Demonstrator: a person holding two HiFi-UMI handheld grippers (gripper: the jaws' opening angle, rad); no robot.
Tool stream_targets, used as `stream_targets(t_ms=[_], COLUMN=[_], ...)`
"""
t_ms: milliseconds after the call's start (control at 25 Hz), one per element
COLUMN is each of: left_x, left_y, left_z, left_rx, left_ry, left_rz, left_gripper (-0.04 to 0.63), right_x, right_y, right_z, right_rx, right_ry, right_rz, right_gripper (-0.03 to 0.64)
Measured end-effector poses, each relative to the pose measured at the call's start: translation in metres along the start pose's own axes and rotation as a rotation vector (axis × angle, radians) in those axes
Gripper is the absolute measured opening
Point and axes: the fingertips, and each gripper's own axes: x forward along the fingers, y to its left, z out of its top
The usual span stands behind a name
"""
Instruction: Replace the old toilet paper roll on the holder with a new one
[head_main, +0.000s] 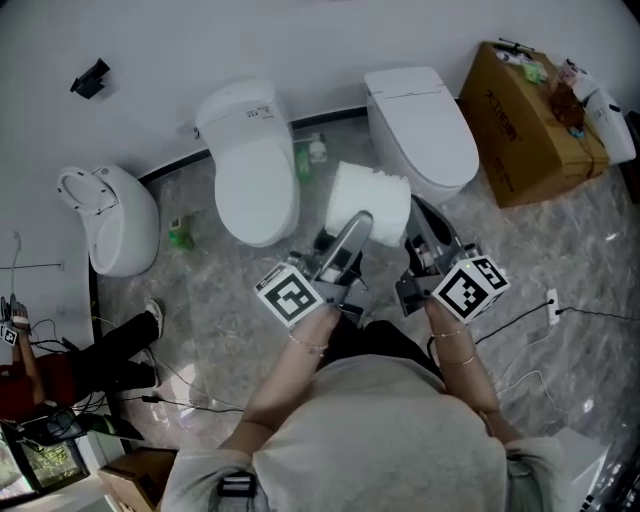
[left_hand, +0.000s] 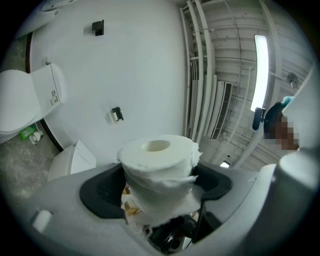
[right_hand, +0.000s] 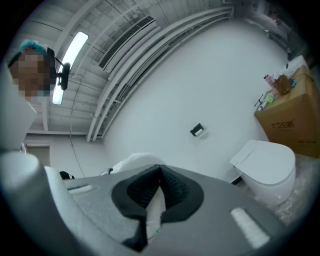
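Observation:
A white toilet paper roll (head_main: 370, 203) with ragged loose sheets is clamped in my left gripper (head_main: 362, 222), held above the floor in front of the toilets. In the left gripper view the roll (left_hand: 157, 160) stands upright between the dark pads (left_hand: 102, 192), core hole on top. My right gripper (head_main: 415, 225) sits just right of the roll, its tip close to the roll's side. Its jaws (right_hand: 160, 167) are pressed together; a white sliver shows in the gap below them, and I cannot tell what it is. A small black paper holder (right_hand: 197, 130) hangs on the white wall.
Two white toilets (head_main: 248, 160) (head_main: 420, 115) stand against the wall, with a third white fixture (head_main: 110, 215) at left. A cardboard box (head_main: 535, 115) with clutter sits at right. Green bottles (head_main: 180, 235) and cables lie on the marble floor. Another person's legs (head_main: 110, 350) are at left.

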Motion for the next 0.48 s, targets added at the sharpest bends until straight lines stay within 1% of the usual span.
stream_targets(t_ms=[80,200,360,480], left_x=[0.003,0.012,0.04,0.066], left_y=[0.009,0.027,0.055,0.083], left_z=[-0.004,0.002,0.031,0.065], left_rx=[-0.04,-0.137,-0.162,-0.182], left_ry=[0.011,-0.03,-0.067,-0.092], left_rz=[0.006,-0.008,-0.035,-0.047], left_gripper=[0.423,0.414,0.408,0.408], right_x=[0.007,0.027,0.069,0.113], right_y=[-0.003,-0.009,-0.023,-0.036], right_z=[-0.001,-0.004,0.002,0.01], right_rx=[0.002,0.0,-0.026,-0.033], right_ry=[0.003,0.014,0.004,-0.008], right_rz=[0.01,0.029,0.044,0.046], right_gripper=[0.003,0.003,0.003,0.003])
